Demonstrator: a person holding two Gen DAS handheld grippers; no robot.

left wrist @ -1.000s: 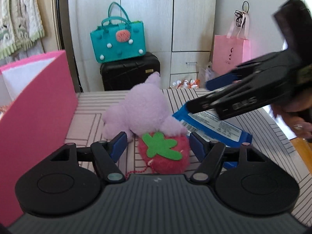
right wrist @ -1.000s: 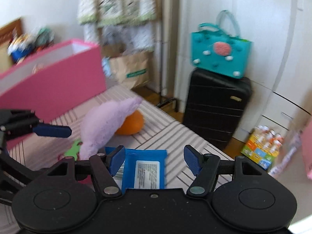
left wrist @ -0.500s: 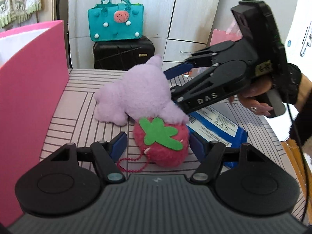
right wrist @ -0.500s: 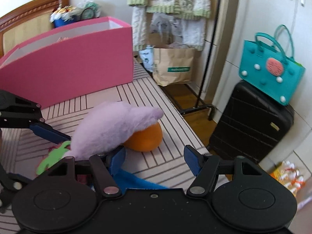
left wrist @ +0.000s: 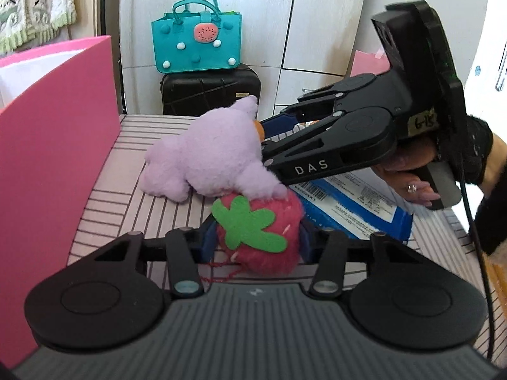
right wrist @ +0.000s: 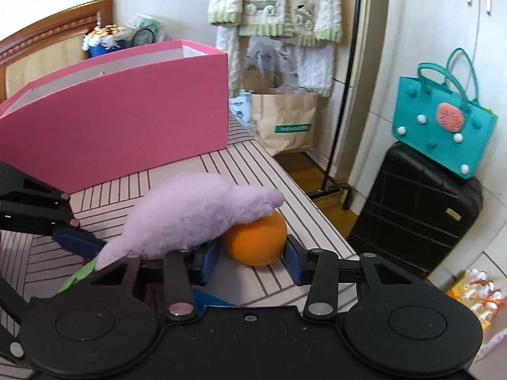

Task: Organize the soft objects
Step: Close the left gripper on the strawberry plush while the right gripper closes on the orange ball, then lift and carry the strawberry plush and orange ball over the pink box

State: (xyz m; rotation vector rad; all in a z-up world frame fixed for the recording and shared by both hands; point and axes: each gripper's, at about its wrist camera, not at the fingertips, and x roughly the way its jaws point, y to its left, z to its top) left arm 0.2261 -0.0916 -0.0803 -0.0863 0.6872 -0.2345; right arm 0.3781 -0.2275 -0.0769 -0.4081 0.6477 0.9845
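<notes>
Left gripper (left wrist: pixel 258 242): jaws closing, its blue pads pressed against both sides of the strawberry plush (left wrist: pixel 258 237), pinching it.
Strawberry plush: red with a green felt leaf, low on the striped table (left wrist: pixel 136 209), touching the purple plush (left wrist: pixel 209 155) just behind it; a thin red cord trails from it.
Right gripper (right wrist: pixel 252 259): jaws closing around the orange ball (right wrist: pixel 258 242); the right pad touches the ball, the left pad sits just at its other side.
Orange ball: on the table near its edge, partly tucked under the purple plush.
Purple plush: lying on the table between the two grippers, draped over the ball.
Blue packet (left wrist: pixel 358 212): flat on the table beside the strawberry, under the right gripper.
Pink box (right wrist: pixel 120 120): open-topped, standing on the table to the left.
Hand (left wrist: pixel 412 171): wrapped around the right gripper's handle.
Background: teal handbag (left wrist: pixel 198 46) atop a black suitcase (left wrist: pixel 210 91).
</notes>
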